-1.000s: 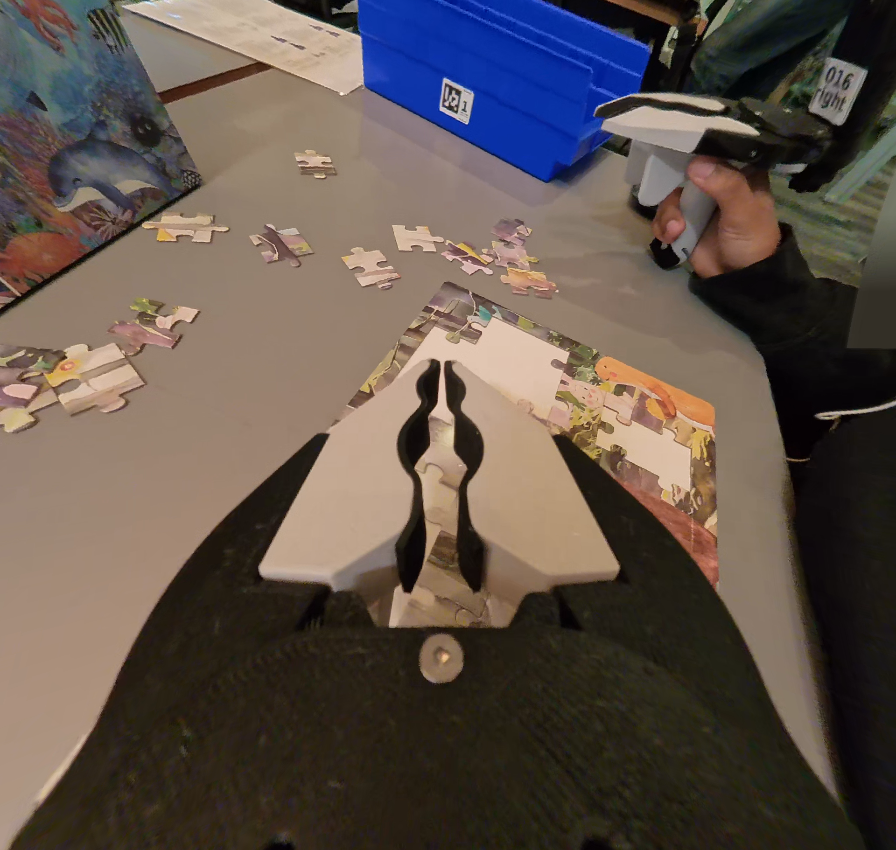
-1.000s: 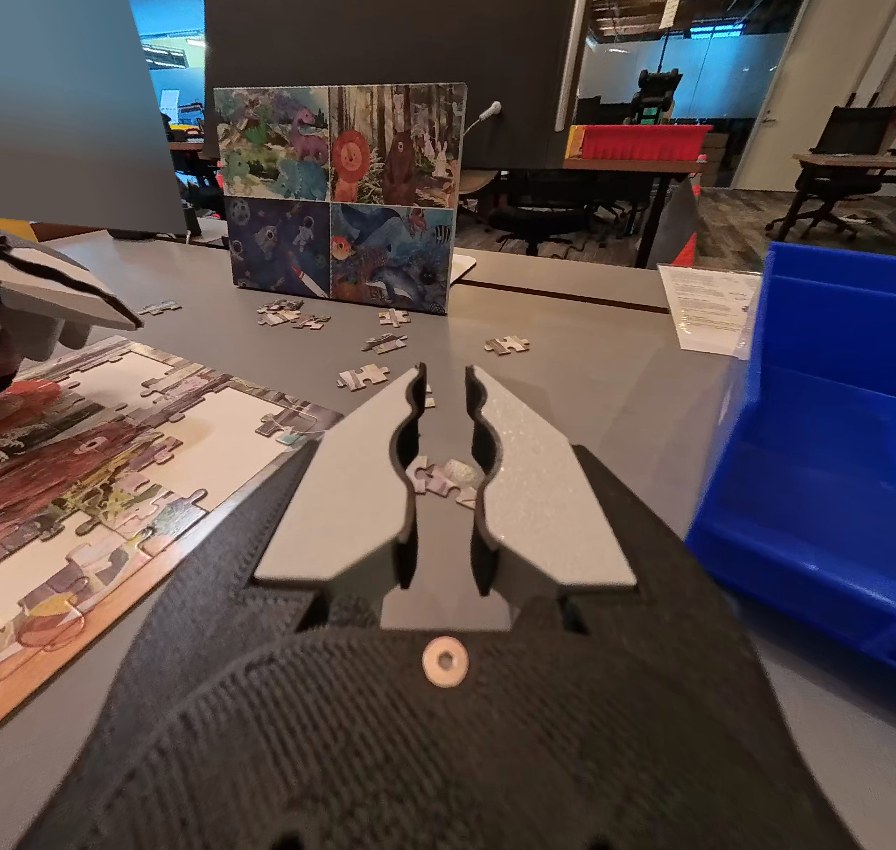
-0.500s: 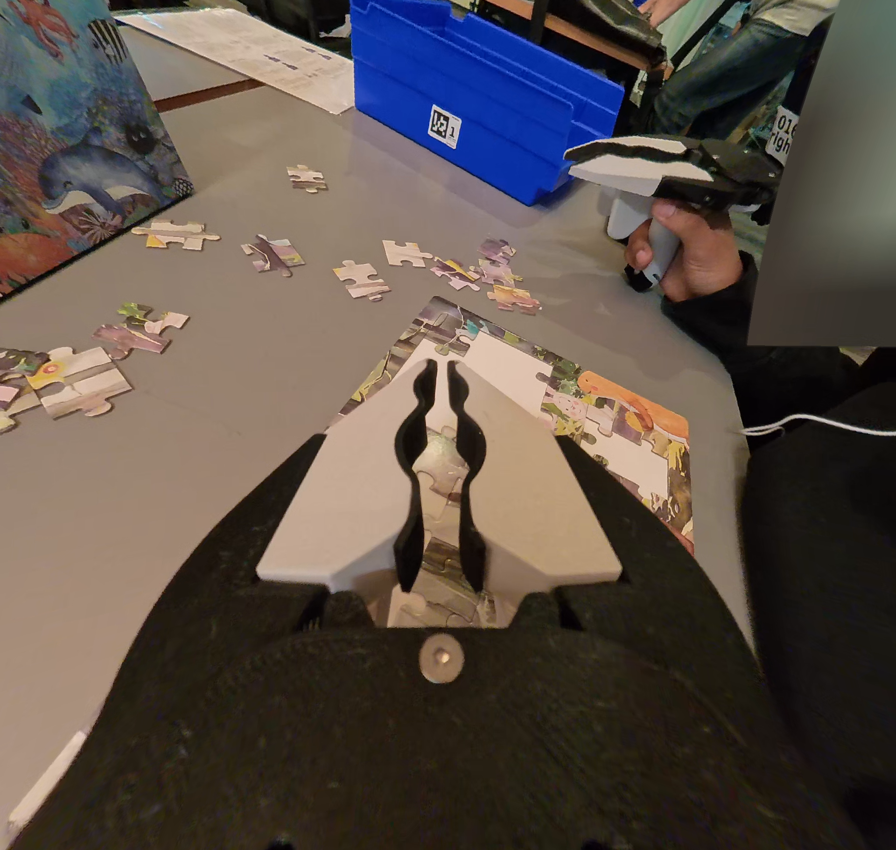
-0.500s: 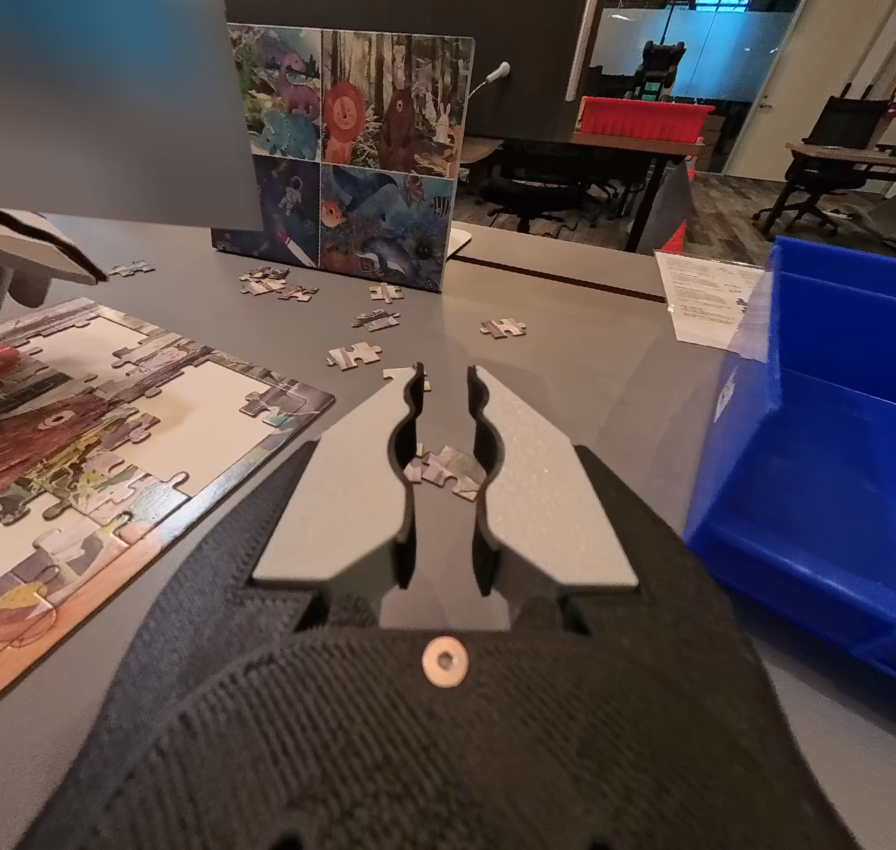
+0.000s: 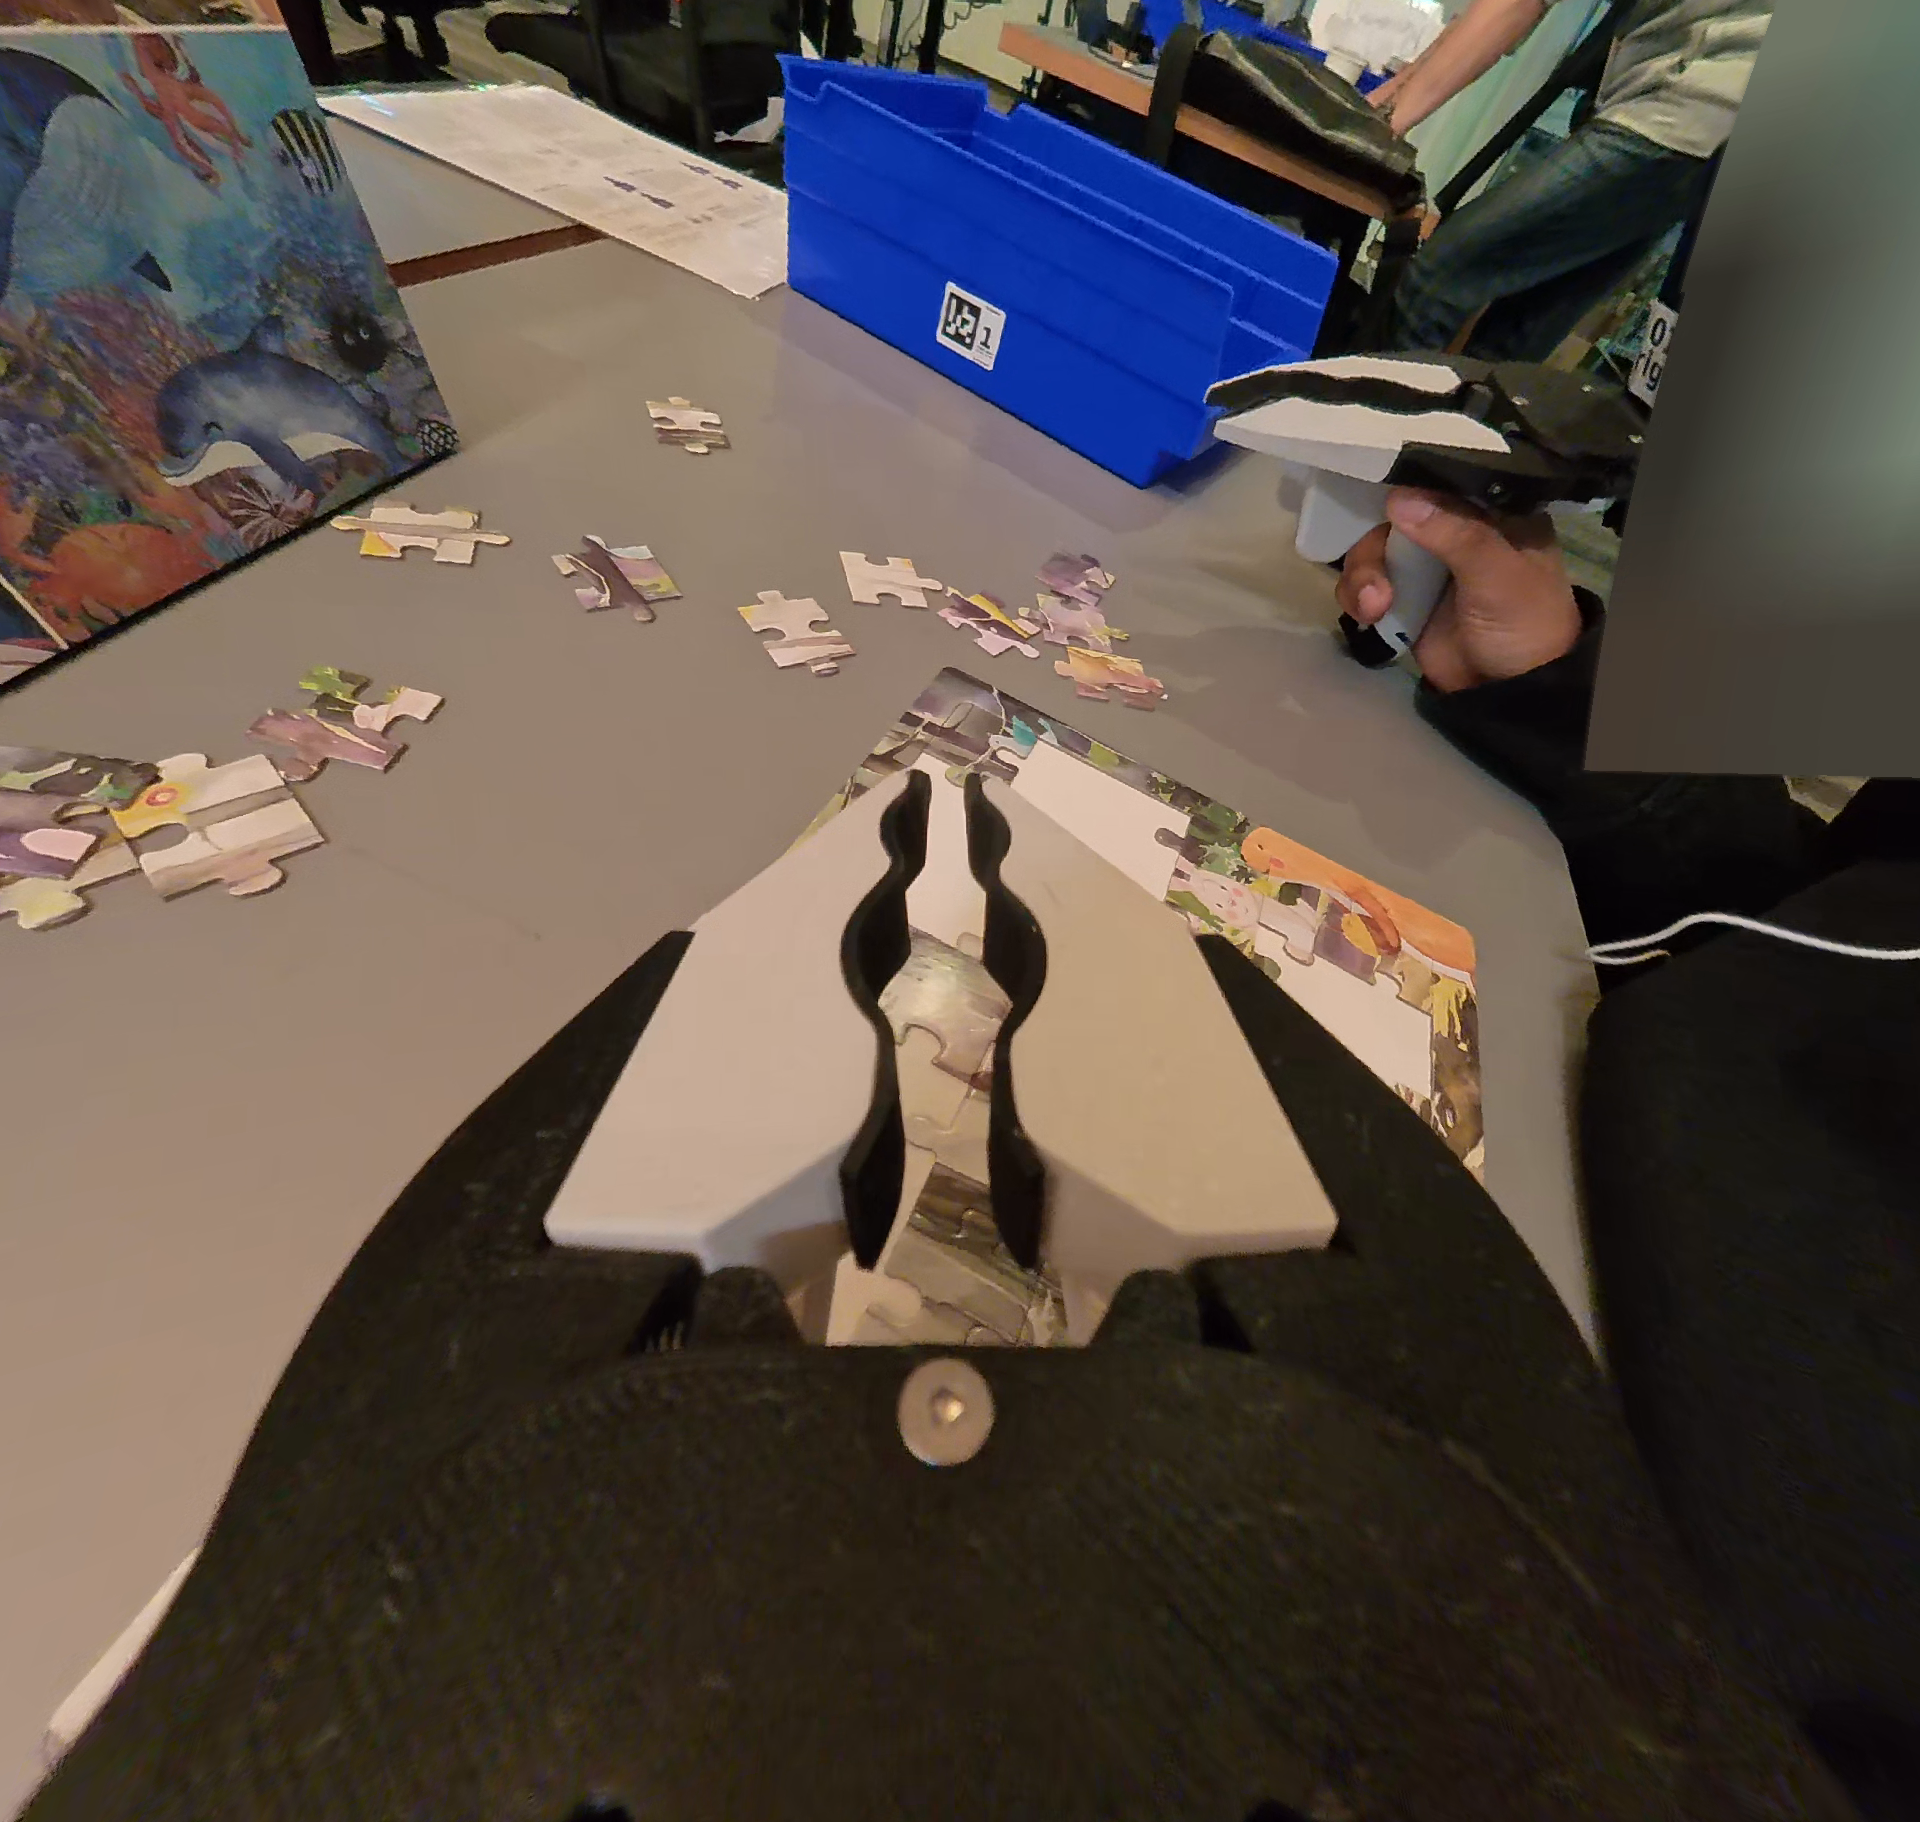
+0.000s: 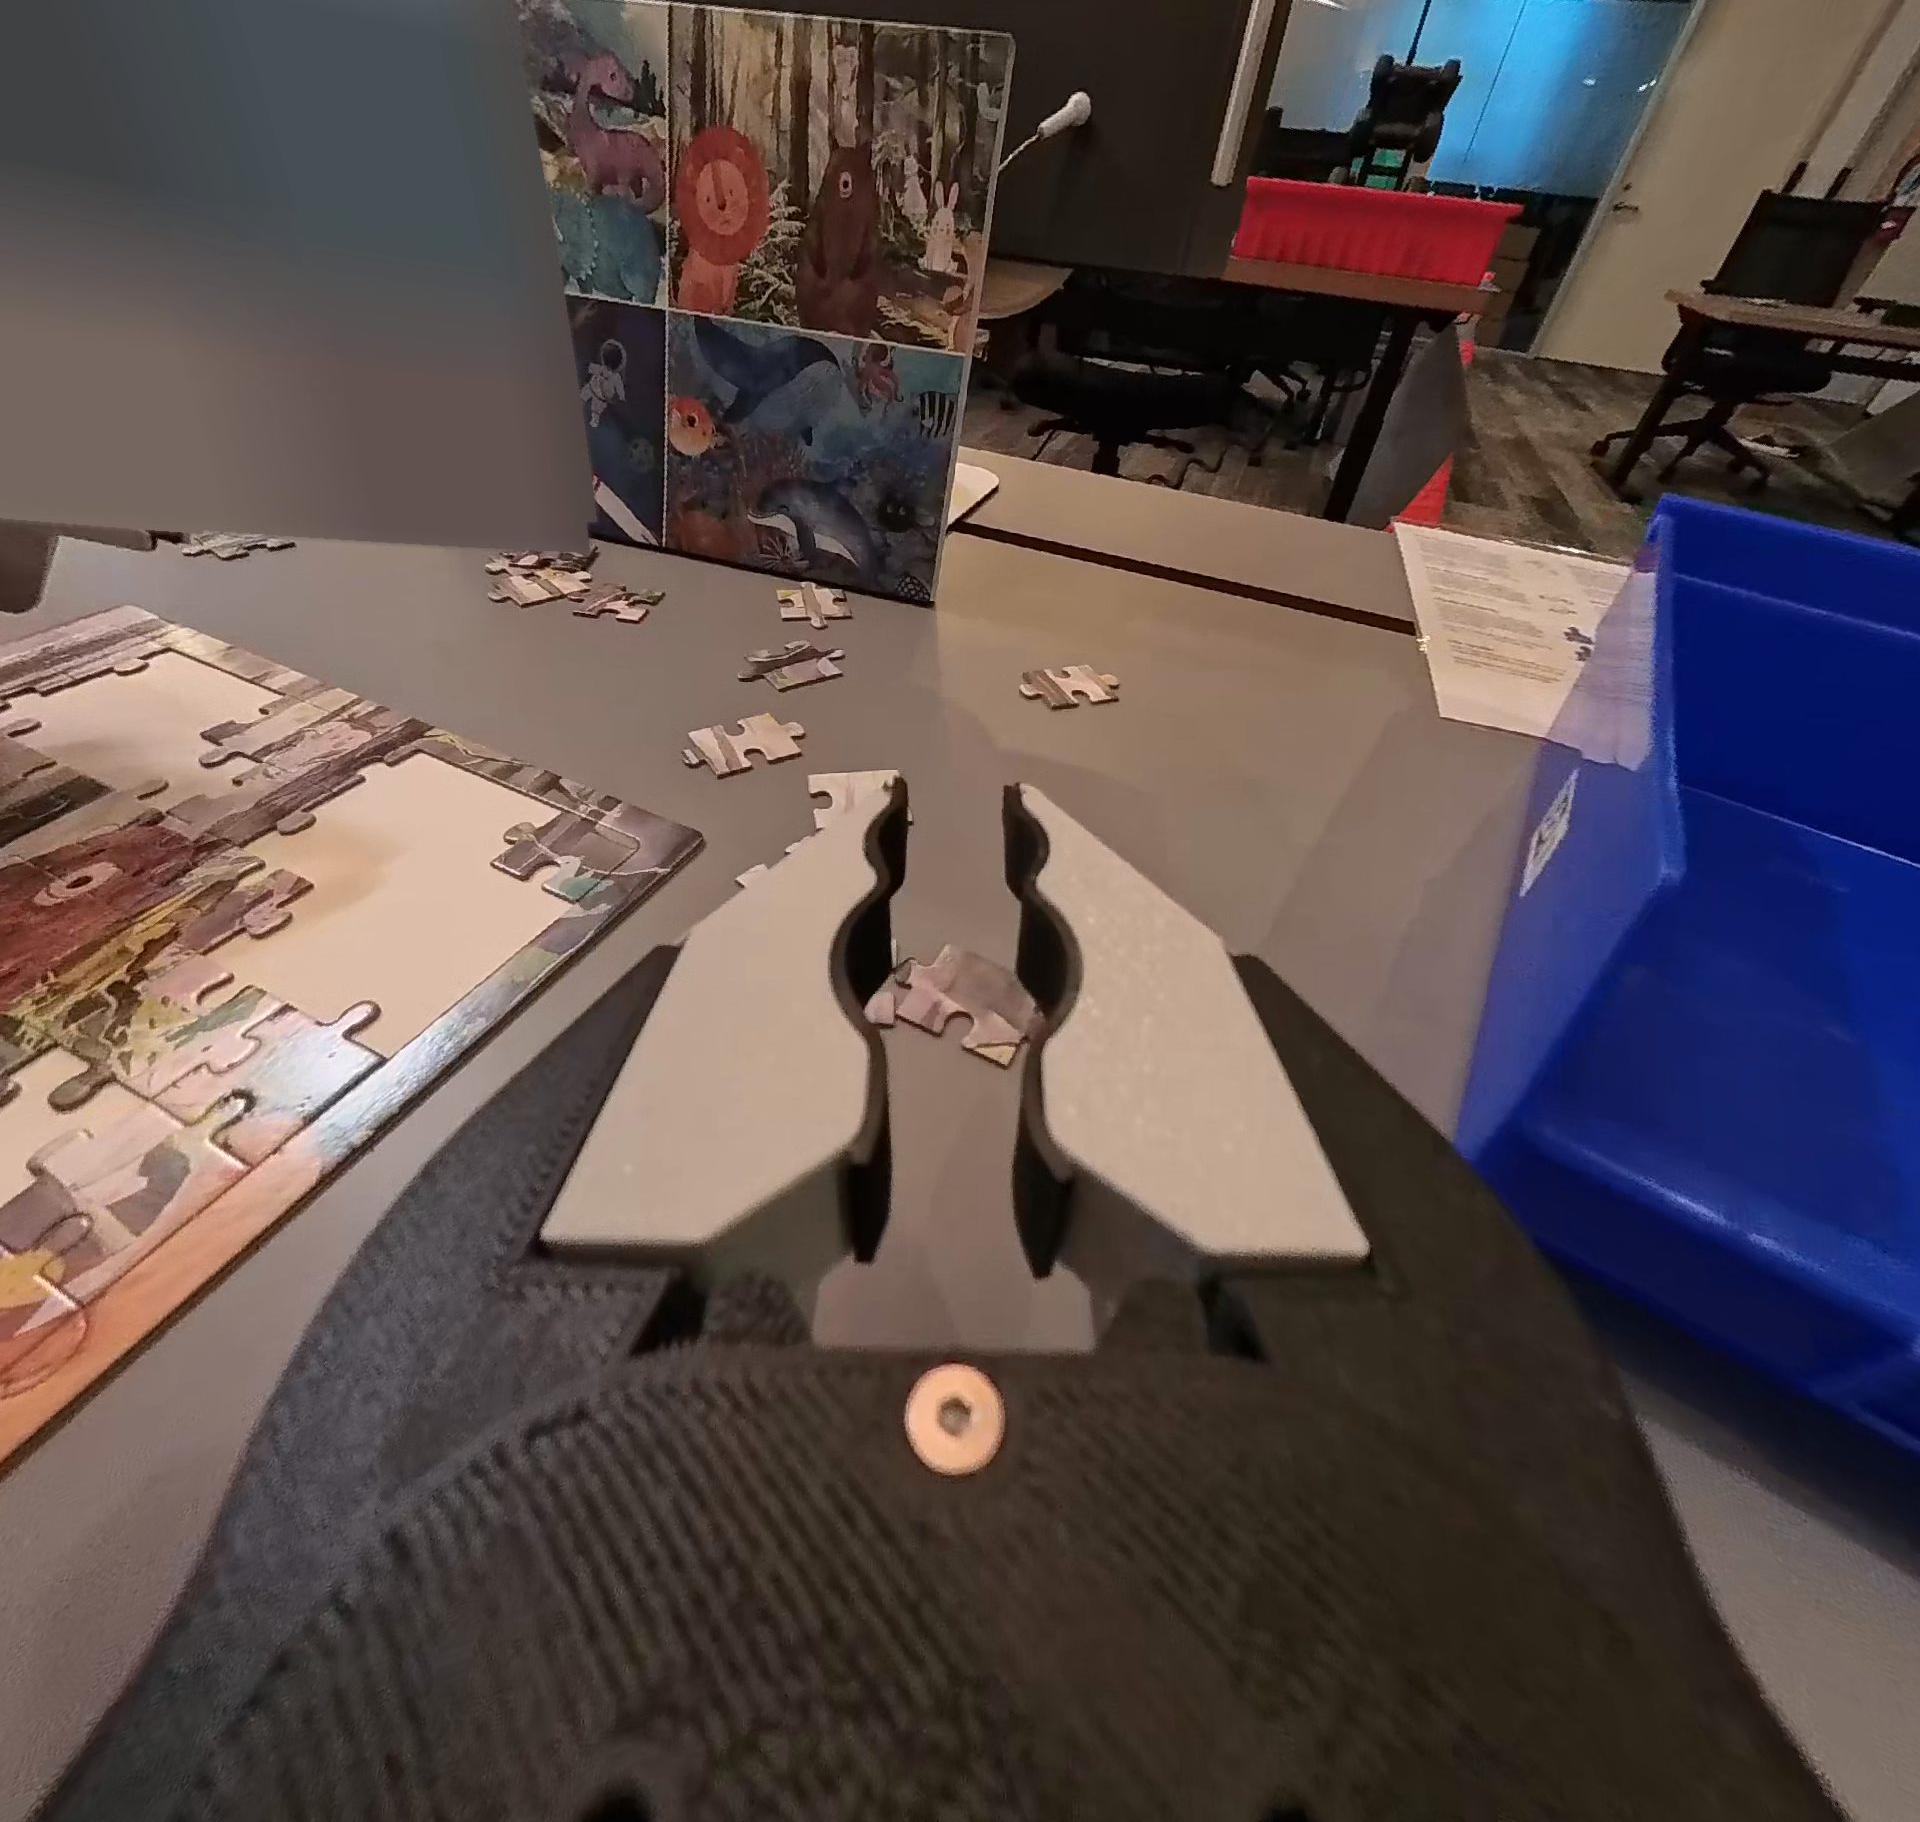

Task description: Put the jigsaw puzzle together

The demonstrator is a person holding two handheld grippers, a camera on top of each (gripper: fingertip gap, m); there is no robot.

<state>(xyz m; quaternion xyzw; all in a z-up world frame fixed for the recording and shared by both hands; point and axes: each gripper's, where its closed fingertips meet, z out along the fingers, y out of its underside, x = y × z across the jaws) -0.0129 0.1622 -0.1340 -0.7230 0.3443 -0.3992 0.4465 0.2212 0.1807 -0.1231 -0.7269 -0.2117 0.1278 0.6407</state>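
Right hand-held gripper (image 6: pixel 954 804) narrow gap, empty, above loose purple-grey cardboard jigsaw piece (image 6: pixel 961 1012) on grey desk (image 6: pixel 1195 785). Lower square, pinch piece edges, lift flat. Left hand-held gripper (image 5: pixel 943 785) narrow, empty, over half-filled puzzle board (image 5: pixel 1340 931).

The desk (image 5: pixel 623 941) is plain grey. The bin (image 5: pixel 1039 245) is bright blue with a small black-and-white tag (image 5: pixel 970 326). The puzzle board (image 6: pixel 312 889) shows white gaps among maroon, orange, green and grey patches. Loose pieces (image 5: pixel 613 572) are lilac, white and yellow. The box (image 6: pixel 790 297) bears four painted panels: teal, forest brown, navy, sea blue. Each hand-held gripper (image 5: pixel 940 785) (image 6: pixel 954 796) has pale grey fingers with black inner pads on a black body.
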